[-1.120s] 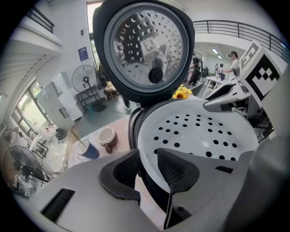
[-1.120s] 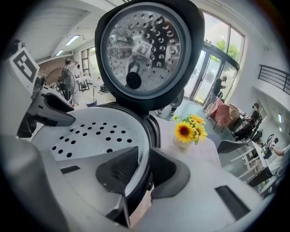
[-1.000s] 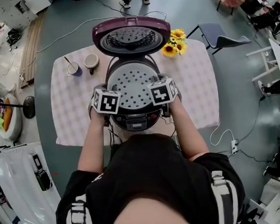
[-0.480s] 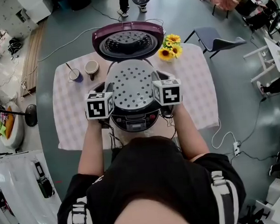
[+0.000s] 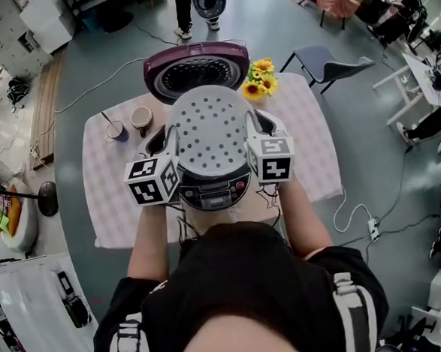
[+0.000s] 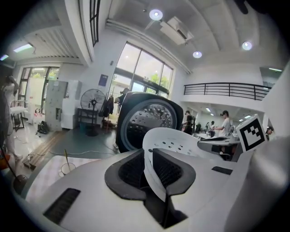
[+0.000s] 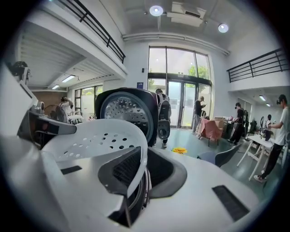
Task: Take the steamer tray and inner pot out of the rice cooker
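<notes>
My left tool [image 6: 149,164] and right tool [image 7: 139,168], jaws just closing tighter, pinch opposite rims of the steamer tray [image 5: 208,131], which hangs between them over the rice cooker [image 5: 216,193]. I'd raise both evenly and level.

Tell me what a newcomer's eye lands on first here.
The white perforated steamer tray, held above the rice cooker on the table; the left gripper and right gripper, whose jaws have just been closing, pinch its opposite rims. Behind it stands the cooker's open purple lid, with sunflowers to its right.
</notes>
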`<state>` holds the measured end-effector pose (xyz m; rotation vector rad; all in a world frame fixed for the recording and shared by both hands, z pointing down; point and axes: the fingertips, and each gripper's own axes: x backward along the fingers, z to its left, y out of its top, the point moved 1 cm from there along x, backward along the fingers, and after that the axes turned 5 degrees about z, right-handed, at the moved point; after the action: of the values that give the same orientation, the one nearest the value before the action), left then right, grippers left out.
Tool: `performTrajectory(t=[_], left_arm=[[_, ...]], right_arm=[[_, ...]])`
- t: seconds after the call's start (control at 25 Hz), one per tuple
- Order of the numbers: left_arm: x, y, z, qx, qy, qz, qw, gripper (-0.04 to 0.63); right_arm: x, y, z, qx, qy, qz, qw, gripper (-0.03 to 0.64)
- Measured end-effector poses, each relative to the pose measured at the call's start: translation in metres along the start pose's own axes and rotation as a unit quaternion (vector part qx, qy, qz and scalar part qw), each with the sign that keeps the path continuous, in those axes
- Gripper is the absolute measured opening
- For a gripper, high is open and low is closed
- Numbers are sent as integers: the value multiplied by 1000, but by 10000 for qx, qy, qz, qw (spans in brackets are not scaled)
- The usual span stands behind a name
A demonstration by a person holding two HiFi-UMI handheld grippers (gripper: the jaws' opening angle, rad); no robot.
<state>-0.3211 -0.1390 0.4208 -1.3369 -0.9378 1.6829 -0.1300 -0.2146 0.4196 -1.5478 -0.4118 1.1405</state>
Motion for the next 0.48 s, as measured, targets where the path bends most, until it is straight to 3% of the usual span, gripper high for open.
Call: performTrajectory(t=[0.24,0.48], left_arm=[[-2,8,-27,-103,-469,-173,9987,52],[-17,12,-80,-293,-873,-135,9957,51]], right_arm=[[30,-4,-20,-43,-464,-122,9988,43],[64,-17,-66,-250,-792,-149,9964,43]])
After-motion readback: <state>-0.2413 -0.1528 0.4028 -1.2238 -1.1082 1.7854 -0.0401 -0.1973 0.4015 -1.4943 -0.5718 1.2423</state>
